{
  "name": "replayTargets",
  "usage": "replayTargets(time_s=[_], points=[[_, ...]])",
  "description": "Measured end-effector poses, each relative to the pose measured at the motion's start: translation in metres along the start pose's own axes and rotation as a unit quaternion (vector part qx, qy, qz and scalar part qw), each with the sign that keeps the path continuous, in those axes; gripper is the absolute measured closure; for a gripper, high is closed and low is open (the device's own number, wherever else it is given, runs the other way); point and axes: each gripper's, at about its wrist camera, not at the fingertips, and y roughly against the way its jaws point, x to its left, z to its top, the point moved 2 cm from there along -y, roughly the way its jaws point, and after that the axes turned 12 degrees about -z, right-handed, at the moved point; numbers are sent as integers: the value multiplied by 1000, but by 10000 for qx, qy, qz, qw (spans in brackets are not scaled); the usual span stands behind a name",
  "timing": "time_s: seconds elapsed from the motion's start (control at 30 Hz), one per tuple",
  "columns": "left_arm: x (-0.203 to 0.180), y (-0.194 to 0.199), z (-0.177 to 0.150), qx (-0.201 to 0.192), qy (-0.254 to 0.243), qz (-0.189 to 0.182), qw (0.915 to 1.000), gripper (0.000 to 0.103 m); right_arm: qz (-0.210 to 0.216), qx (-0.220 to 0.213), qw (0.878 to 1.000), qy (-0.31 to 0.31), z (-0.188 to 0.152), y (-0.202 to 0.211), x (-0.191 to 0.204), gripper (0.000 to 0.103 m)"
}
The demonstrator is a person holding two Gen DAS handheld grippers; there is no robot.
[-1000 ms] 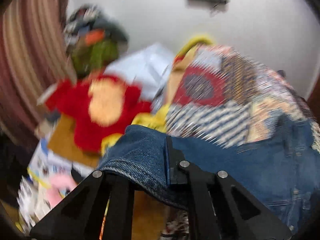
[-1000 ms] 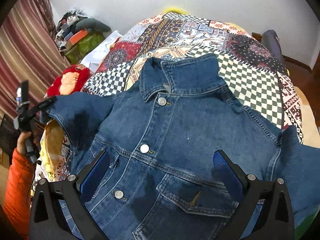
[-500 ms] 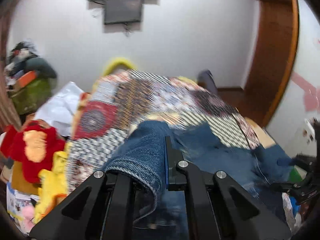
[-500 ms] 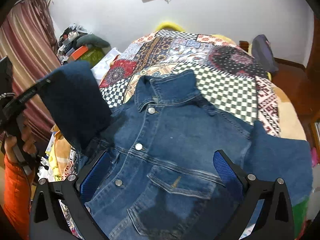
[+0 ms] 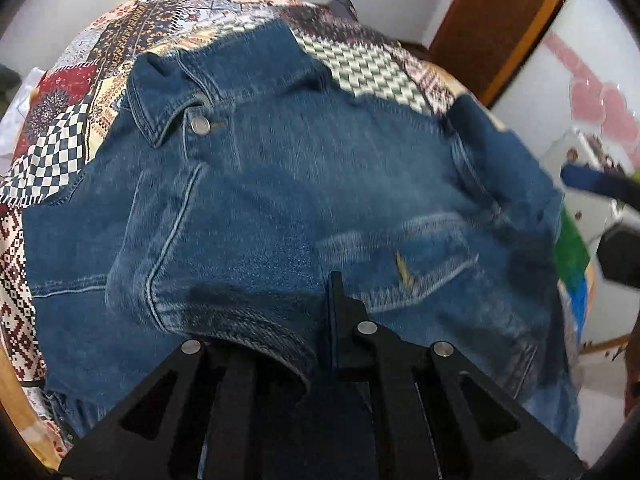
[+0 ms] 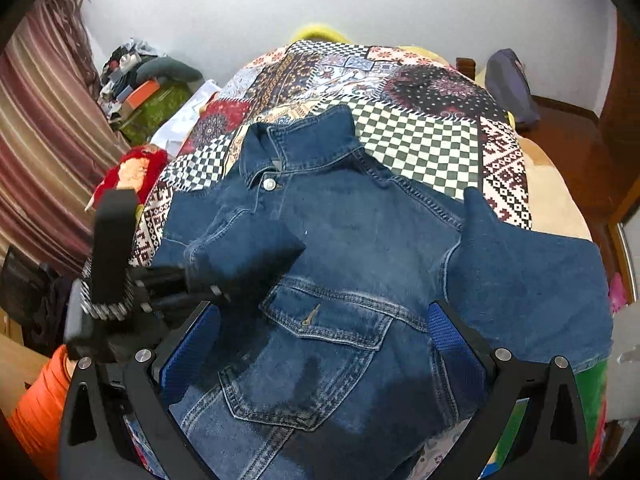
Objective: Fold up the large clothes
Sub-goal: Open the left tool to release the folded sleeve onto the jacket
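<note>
1. From my seat I see the denim jacket (image 6: 360, 264) lying front-up on the bed (image 6: 420, 148), collar toward the far wall, over the patchwork quilt.
2. My left gripper (image 5: 330, 312) has its fingers clamped on the cuff of the jacket's sleeve (image 6: 244, 248) — they are just beginning to ease apart, with the denim between them.
3. That sleeve is folded across the jacket's front, its cuff end sitting near the chest pocket (image 6: 332, 320).
4. My right gripper (image 6: 324, 336) hovers over the jacket's lower front with its fingers wide apart and nothing between the blue pads.
5. The other sleeve (image 6: 528, 280) lies spread out flat toward the right edge of the bed.
6. An orange sleeve (image 6: 40, 408) of the person shows at the lower left of the right wrist view — behind the left gripper.
7. A red plush toy (image 6: 132, 172) sits beside the bed on the left.
</note>
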Motion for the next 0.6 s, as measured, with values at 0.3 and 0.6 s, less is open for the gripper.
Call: replayTargets(time_s=[0.3,0.6], points=[[11,66,-21,-423,30,-230,9988,34,103,-189,9995,244,20,6,36,0],[96,139,-66,-1184,437,1128,9856,13,59,126,9957,919,34,-31,99,0]])
